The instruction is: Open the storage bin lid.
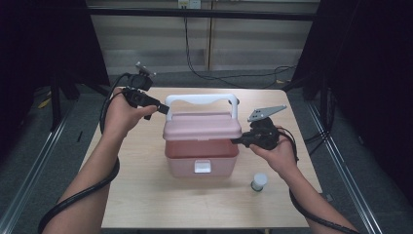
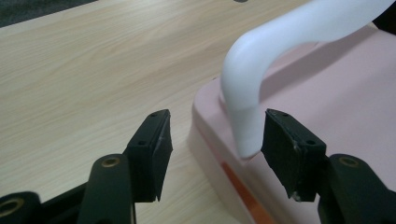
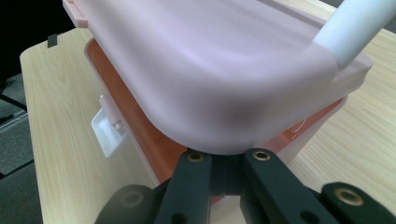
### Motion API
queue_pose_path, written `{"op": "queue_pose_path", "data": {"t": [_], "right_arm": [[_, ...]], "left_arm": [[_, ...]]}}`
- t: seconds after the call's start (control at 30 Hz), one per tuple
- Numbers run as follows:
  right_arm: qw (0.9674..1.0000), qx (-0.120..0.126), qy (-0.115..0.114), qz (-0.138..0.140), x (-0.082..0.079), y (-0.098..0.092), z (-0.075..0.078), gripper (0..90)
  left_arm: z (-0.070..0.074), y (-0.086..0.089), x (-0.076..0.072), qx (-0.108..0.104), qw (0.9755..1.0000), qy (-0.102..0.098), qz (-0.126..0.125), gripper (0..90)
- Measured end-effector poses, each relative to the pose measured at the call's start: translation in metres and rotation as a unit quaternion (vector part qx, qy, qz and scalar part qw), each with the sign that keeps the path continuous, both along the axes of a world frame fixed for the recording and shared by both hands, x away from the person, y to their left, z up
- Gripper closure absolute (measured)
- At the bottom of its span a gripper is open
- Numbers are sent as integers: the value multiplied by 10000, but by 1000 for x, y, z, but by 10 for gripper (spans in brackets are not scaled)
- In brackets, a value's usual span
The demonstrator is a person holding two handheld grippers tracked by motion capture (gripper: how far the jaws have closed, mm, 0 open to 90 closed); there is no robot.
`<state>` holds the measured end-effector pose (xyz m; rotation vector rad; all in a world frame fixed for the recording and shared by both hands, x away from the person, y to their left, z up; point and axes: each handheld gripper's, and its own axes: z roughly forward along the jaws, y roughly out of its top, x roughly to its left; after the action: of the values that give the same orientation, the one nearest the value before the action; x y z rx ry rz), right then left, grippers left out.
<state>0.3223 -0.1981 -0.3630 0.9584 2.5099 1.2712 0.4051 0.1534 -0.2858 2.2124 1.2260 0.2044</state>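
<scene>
While the lid is partly raised, this entry lists items by size and notes how each bears on the lift. Table (image 1: 146, 195): pale wood, carries everything. Box (image 1: 200, 158): pink, translucent, sits mid-table, white latch (image 1: 202, 166) at its front hanging free; should stay planted, so any lift wants to be slow enough not to drag it. Lid (image 1: 202, 126): pink, tilted up at the right edge with a gap over the orange interior, as the right gripper view shows; judged best swung about its far hinge line, not pulled sideways. Handle (image 1: 201, 100): white, arched, standing upright on the lid. Right gripper (image 1: 239, 141): jaws closed tight, tips at the lid's right rim, apparently pinching or propping it; a firm, level hold is advised. Left gripper (image 2: 212, 149): jaws half spread, straddling the handle's left foot, one pad near it, no squeeze seen; suggest either clearing fully or closing squarely on the foot. Bottle (image 1: 259, 182): small, white-capped, near the right forearm; keep the elbow off it.
</scene>
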Motion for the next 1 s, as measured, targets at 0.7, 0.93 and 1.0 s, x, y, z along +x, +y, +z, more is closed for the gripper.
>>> {"op": "queue_pose_path", "data": {"t": [0.7,0.93,1.0], "right_arm": [[9999,12,-51,-102,3,1,11,900],[9999,25,-43,-111,4,1,12,900],[9999,44,-44,-117,4,1,12,900]], "left_arm": [[-42,19,-17,67,9995,237,-222,444],[-48,14,-19,-42,9989,316,-347,444],[-49,11,-20,-43,9985,330,-431,444]]}}
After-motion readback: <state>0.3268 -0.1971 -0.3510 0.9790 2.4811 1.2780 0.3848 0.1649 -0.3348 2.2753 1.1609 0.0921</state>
